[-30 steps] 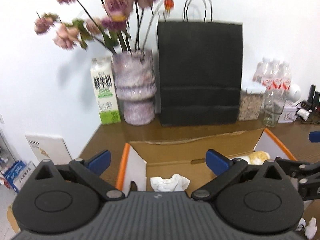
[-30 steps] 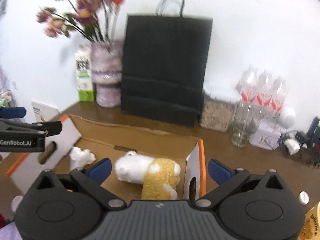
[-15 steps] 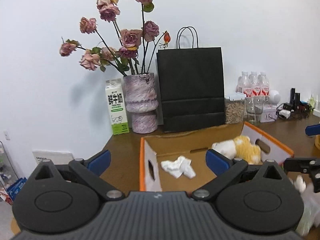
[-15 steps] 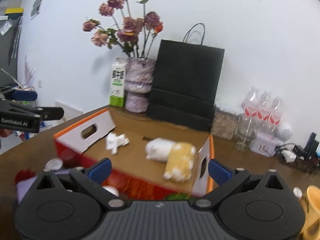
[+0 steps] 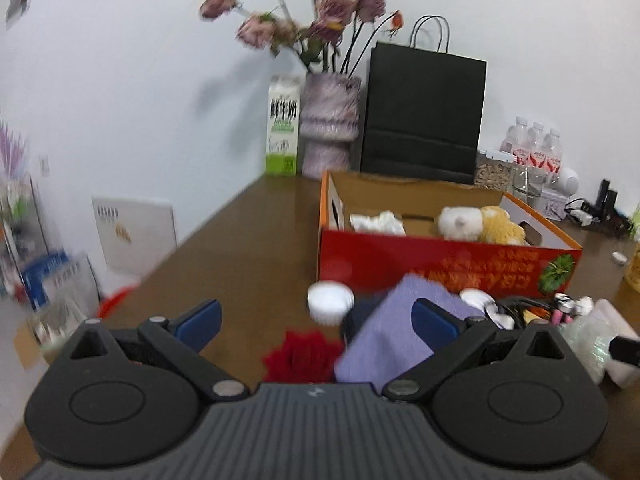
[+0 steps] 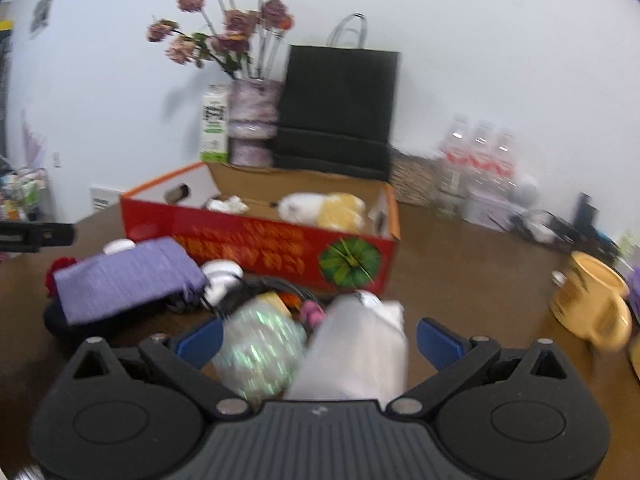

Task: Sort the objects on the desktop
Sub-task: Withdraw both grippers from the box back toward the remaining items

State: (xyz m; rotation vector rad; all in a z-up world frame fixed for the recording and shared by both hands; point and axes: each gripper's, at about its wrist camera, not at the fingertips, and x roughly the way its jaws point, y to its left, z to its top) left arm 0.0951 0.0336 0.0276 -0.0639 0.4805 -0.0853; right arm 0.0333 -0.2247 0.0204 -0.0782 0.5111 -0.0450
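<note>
A red cardboard box (image 5: pixel 440 262) (image 6: pixel 260 246) stands open on the brown table, holding a white and yellow plush toy (image 5: pixel 480 224) (image 6: pixel 324 208) and crumpled white paper (image 5: pixel 378 222) (image 6: pixel 228 204). In front of it lies a pile: a purple cloth (image 5: pixel 396 336) (image 6: pixel 124 276), a red flower (image 5: pixel 298 356), a white cap (image 5: pixel 330 302), a shiny iridescent ball (image 6: pixel 260 352) and a white bag (image 6: pixel 360 352). My left gripper (image 5: pixel 316 320) is open over the flower and cloth. My right gripper (image 6: pixel 318 338) is open above the ball and bag.
At the back stand a black paper bag (image 5: pixel 420 116), a vase of dried roses (image 5: pixel 330 128), a milk carton (image 5: pixel 283 128), water bottles (image 5: pixel 534 152) and a glass. A yellow mug (image 6: pixel 592 304) sits at the right. The table's left edge (image 5: pixel 168 256) drops to shelves.
Both grippers have pulled back and down from above the box to the pile in front of it. The box's red front and the loose objects came into view.
</note>
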